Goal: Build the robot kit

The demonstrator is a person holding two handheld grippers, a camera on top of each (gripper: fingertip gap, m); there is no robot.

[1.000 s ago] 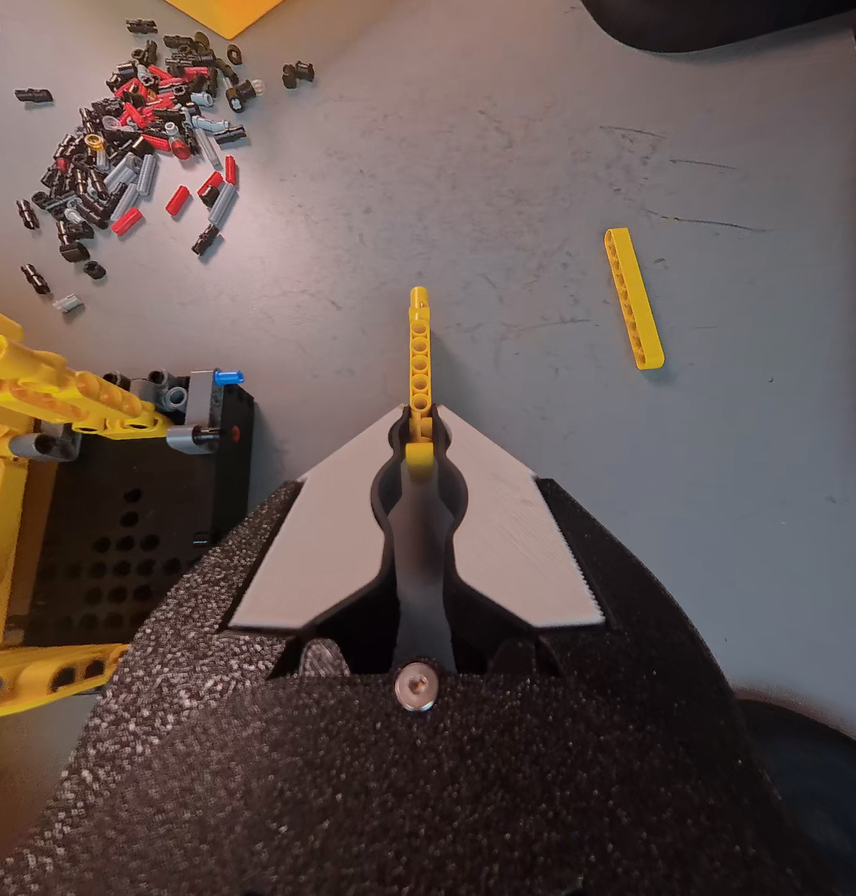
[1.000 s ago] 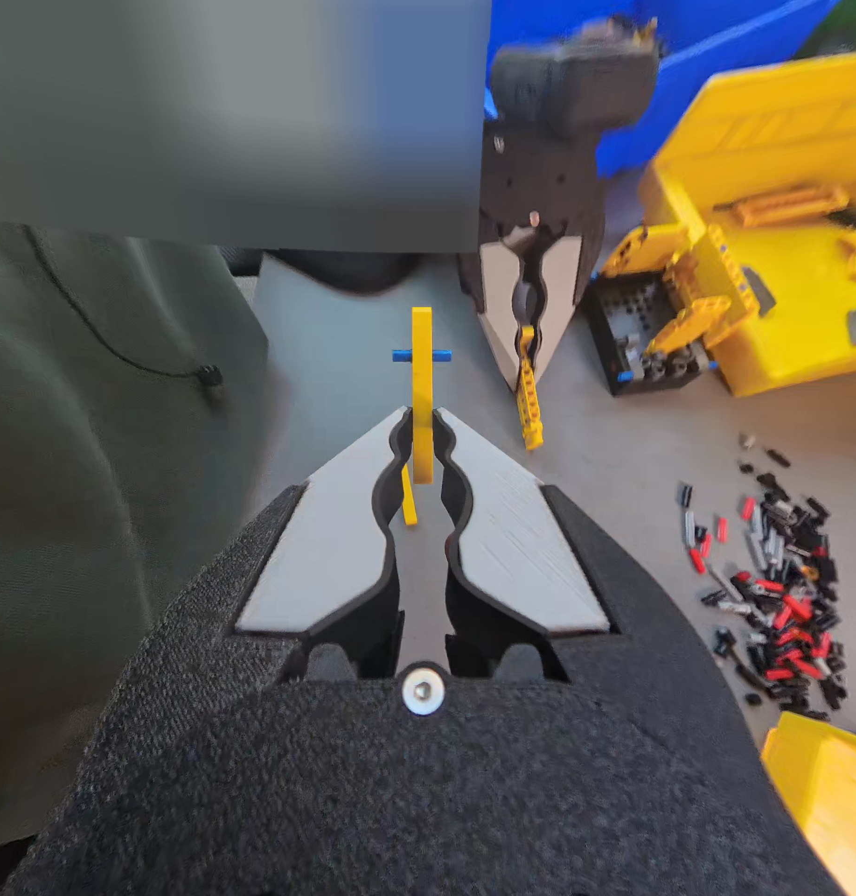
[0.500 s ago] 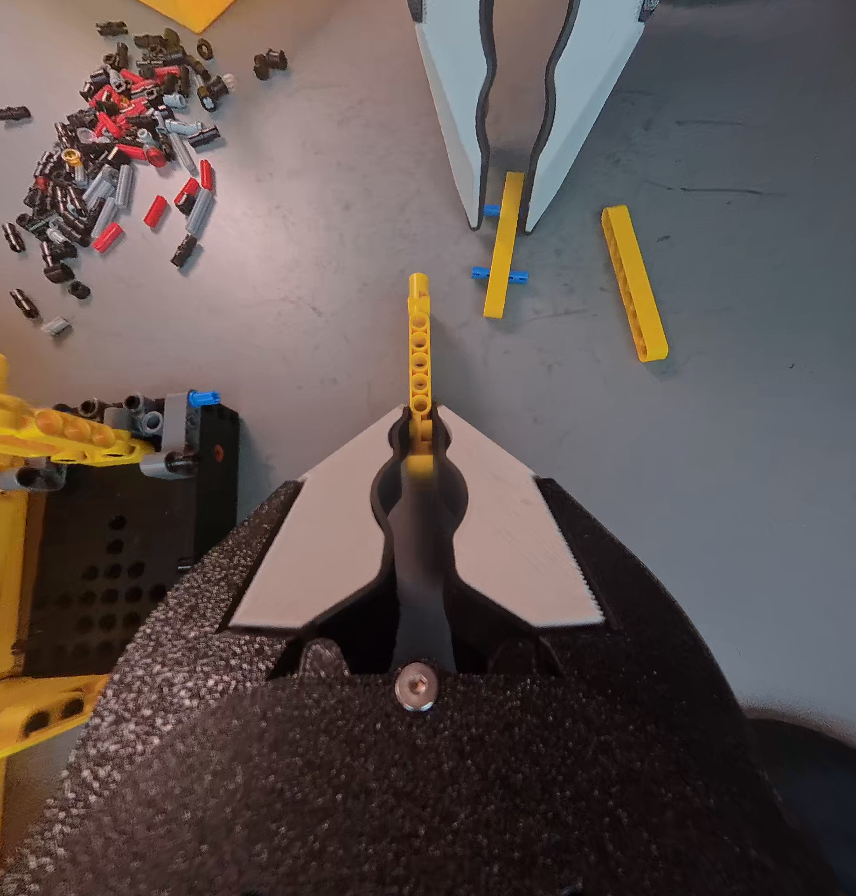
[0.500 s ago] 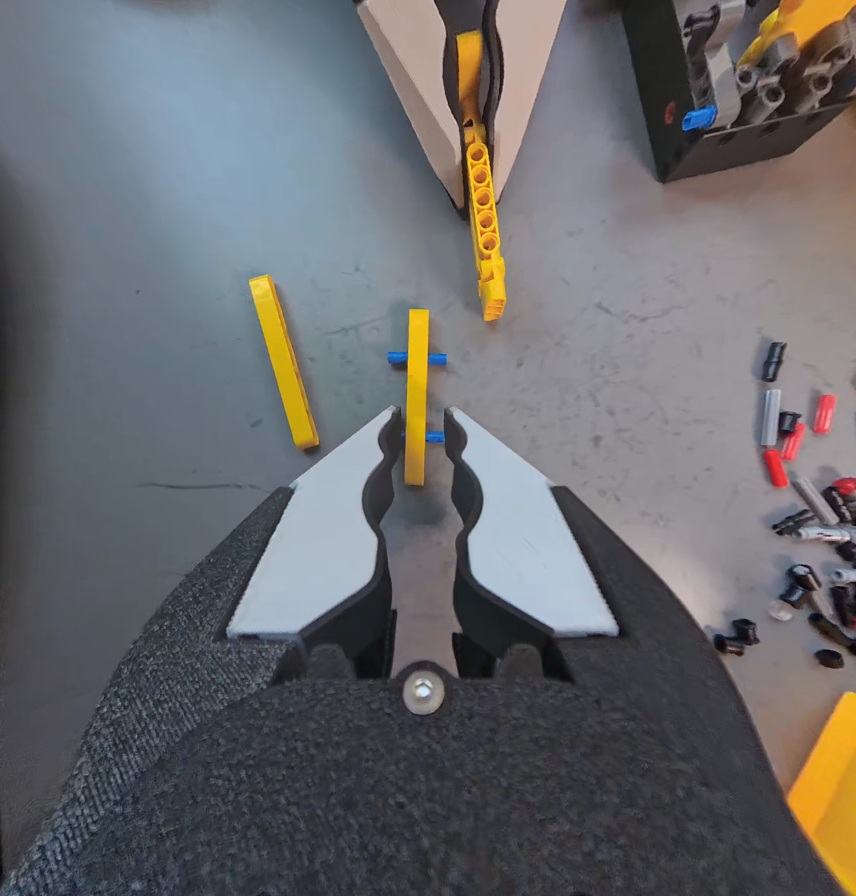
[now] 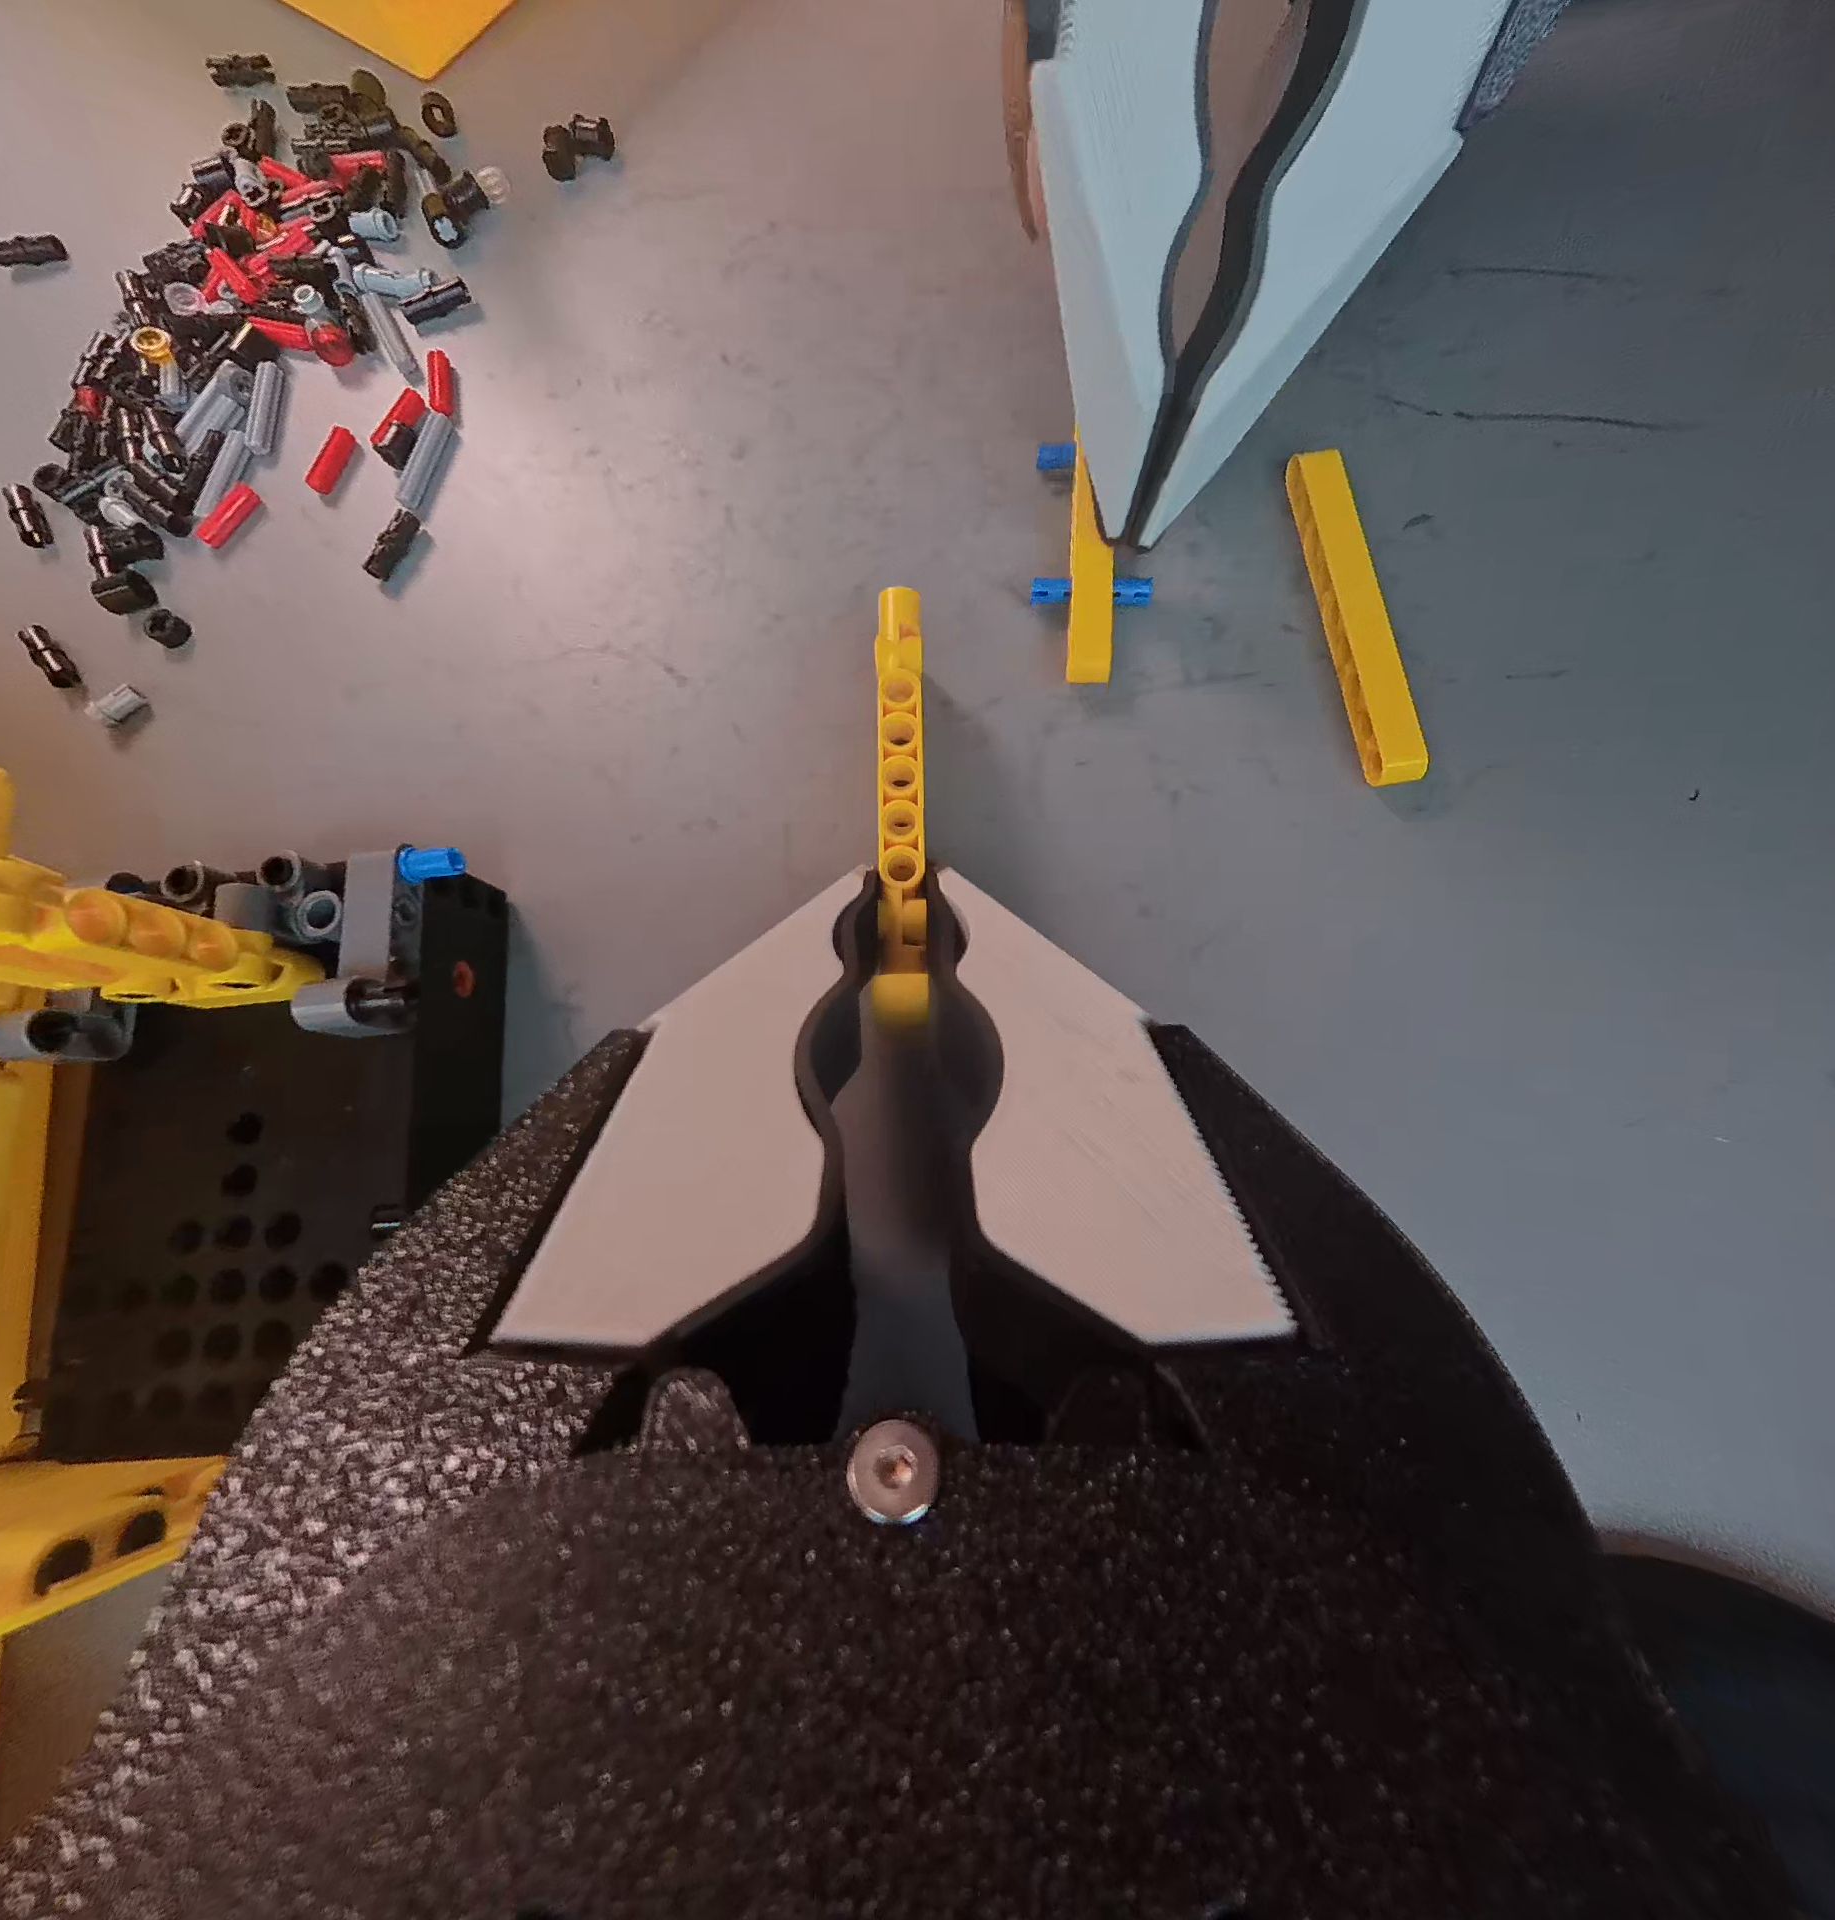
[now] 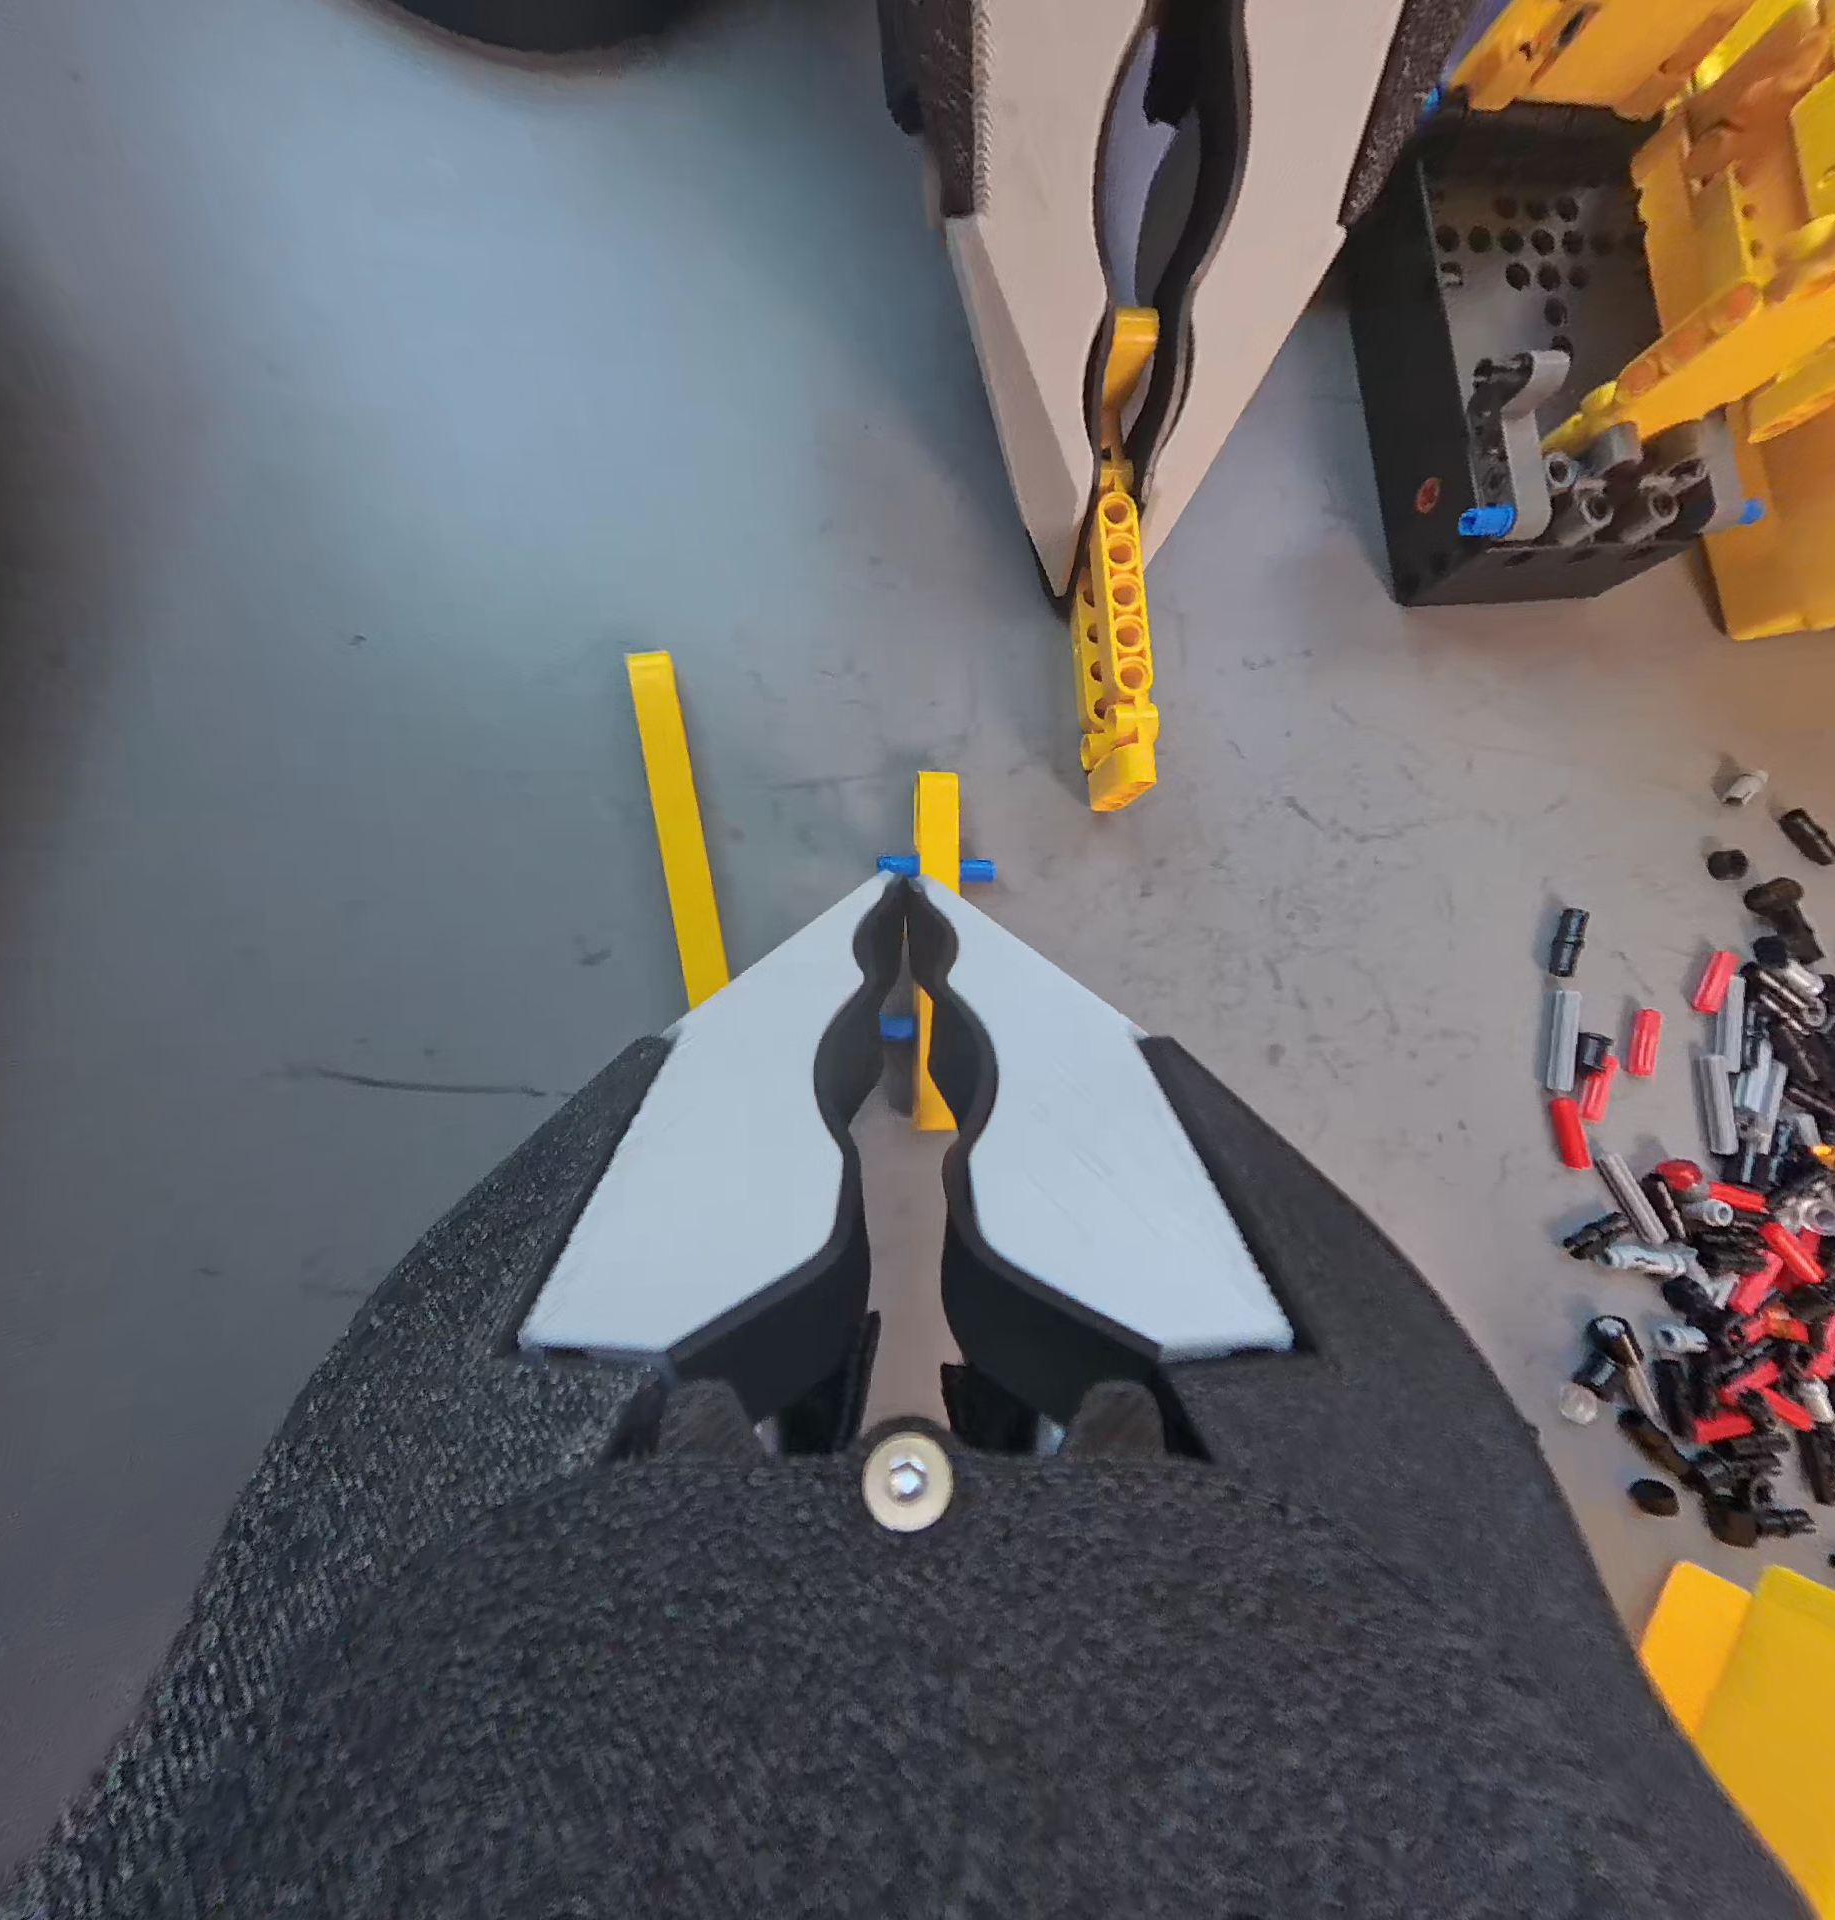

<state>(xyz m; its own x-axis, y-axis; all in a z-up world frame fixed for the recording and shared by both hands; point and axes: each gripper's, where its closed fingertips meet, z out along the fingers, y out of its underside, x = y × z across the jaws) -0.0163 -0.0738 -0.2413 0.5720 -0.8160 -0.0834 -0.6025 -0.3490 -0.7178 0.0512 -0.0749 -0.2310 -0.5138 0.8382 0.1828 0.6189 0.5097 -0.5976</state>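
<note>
Yellow perforated beam (image 5: 900, 769) juts forward from the left gripper (image 5: 900, 883), fingers pinched tight on its near end, held above the grey table (image 5: 1515, 1039). Right gripper (image 6: 905, 881) has its tips closed together, apparently on a blue pin (image 6: 895, 863) of the yellow pinned beam (image 6: 936, 821) lying there. Another yellow beam (image 6: 674, 821) lies just beside, loose connector pins (image 6: 1744, 1247) heaped well apart.

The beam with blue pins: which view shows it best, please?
The left wrist view. There the beam with blue pins lies in the open on the table, only its far end behind the right gripper. In the right wrist view that gripper's shut fingers cover its middle; only the ends and pins show.
</note>
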